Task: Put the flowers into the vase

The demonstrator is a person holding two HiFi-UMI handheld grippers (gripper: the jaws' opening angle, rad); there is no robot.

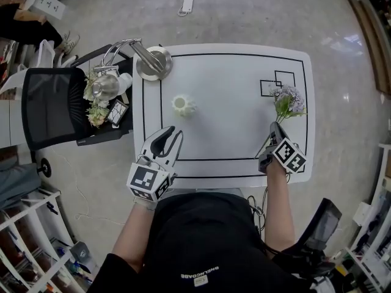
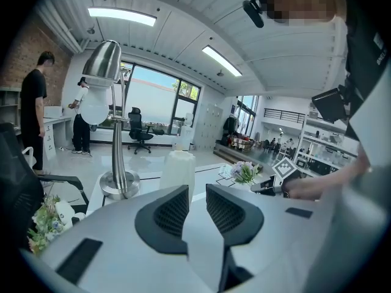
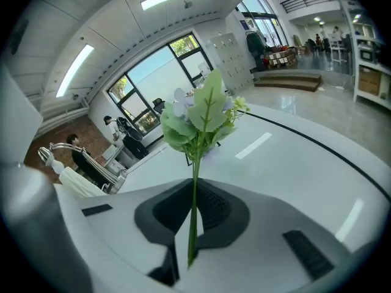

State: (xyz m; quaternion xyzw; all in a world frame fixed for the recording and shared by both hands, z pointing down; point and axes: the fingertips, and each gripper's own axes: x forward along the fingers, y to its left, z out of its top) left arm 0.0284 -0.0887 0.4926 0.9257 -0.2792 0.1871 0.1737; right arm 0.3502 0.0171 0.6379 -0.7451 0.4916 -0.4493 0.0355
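A small white ribbed vase [image 1: 183,105] stands upright on the white table [image 1: 232,139], left of its middle. My left gripper [image 1: 171,133] hovers near the front edge, just in front of the vase [image 2: 179,168]. Its jaws stand a little apart with nothing between them. My right gripper [image 1: 275,127] is at the table's right side, shut on the thin green stem [image 3: 194,212] of a sprig of lilac flowers [image 1: 288,101]. The blooms and leaves [image 3: 201,118] rise above the jaws. In the left gripper view the flowers [image 2: 246,172] show beyond the vase to the right.
A steel desk lamp [image 1: 153,63] stands on the table's far left corner. A black cart [image 1: 101,136] to the left carries a kettle [image 1: 105,85] and more flowers [image 1: 96,115], beside a black chair [image 1: 49,105]. Black lines frame the tabletop. Two people [image 2: 32,115] stand far off.
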